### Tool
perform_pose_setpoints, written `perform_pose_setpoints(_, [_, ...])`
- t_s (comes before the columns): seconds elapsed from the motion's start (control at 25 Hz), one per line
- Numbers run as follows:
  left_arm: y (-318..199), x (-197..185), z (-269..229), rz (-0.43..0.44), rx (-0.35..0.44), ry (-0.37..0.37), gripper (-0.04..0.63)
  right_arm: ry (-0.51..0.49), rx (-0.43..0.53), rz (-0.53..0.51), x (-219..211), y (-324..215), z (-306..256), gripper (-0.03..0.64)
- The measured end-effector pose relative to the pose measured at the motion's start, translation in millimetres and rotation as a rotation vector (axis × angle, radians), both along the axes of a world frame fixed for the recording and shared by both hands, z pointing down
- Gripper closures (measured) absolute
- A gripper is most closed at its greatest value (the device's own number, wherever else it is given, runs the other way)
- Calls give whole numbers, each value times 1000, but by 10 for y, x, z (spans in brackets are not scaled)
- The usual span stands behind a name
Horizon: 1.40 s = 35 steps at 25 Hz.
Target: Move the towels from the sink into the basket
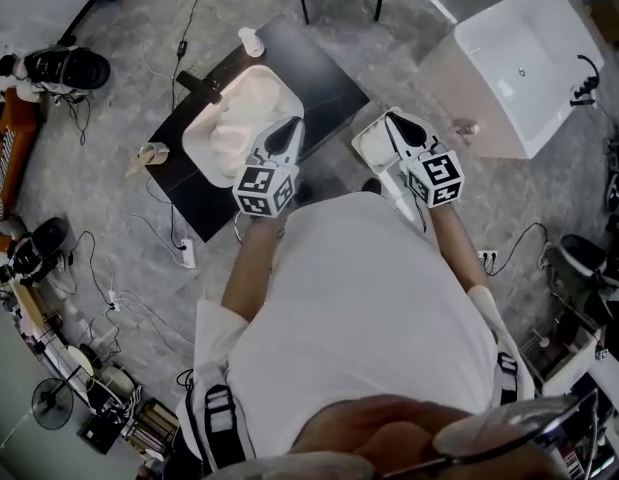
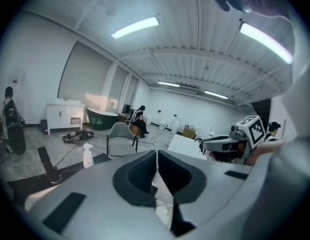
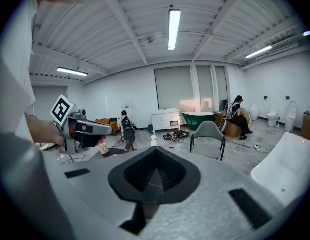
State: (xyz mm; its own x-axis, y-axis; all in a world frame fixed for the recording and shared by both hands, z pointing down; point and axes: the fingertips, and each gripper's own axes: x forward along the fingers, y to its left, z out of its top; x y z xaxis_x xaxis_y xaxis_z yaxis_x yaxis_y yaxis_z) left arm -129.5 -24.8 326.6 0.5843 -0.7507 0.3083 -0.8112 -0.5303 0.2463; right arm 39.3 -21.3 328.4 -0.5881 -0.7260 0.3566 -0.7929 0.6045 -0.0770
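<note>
Head view: left tongs (image 1: 287, 136) and right tongs (image 1: 397, 126) both closed on nothing, near the towels (image 1: 237, 120) in the sink (image 1: 199, 133).

Grey marbled floor (image 1: 94, 173), ribbed white ceiling (image 3: 144, 31)

Large studio hall with bathtub (image 1: 529, 73), toilets (image 3: 273, 118), strip lights (image 3: 173, 28), floor cables (image 1: 194, 8).

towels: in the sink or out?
In. The head view shows the pale, crumpled towels lying inside the white sink; none hangs over its rim.
</note>
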Motion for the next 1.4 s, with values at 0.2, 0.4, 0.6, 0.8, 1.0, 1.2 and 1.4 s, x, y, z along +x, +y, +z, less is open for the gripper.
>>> perform_pose_setpoints(0.2, [12,-129,-18,-15,0,-3,574,0,-5,0,-100,17,-12,618])
perform_pose_setpoints(0.4, [-2,-187,38,-23,-9,-6,574,13,-14,-16,-169,-1,33,618])
perform_pose_setpoints(0.6, [-81,-380,313,-65,-31,-63,572,30,-32,-35,-307,-72,156,618])
perform_pose_setpoints(0.8, [-46,-796,824,-99,-103,-158,571,54,-80,-67,-520,-29,401,618])
perform_pose_setpoints(1.0, [-27,-1438,1414,-125,-225,-260,463,81,-138,-104,-814,-41,684,618])
perform_pose_setpoints(1.2, [80,-2015,2149,-123,-365,-347,419,111,-209,-149,-1147,-13,1110,618])
perform_pose_setpoints(1.4, [84,-2331,3008,-60,-477,-451,331,118,-283,-174,-1491,-24,1587,618])
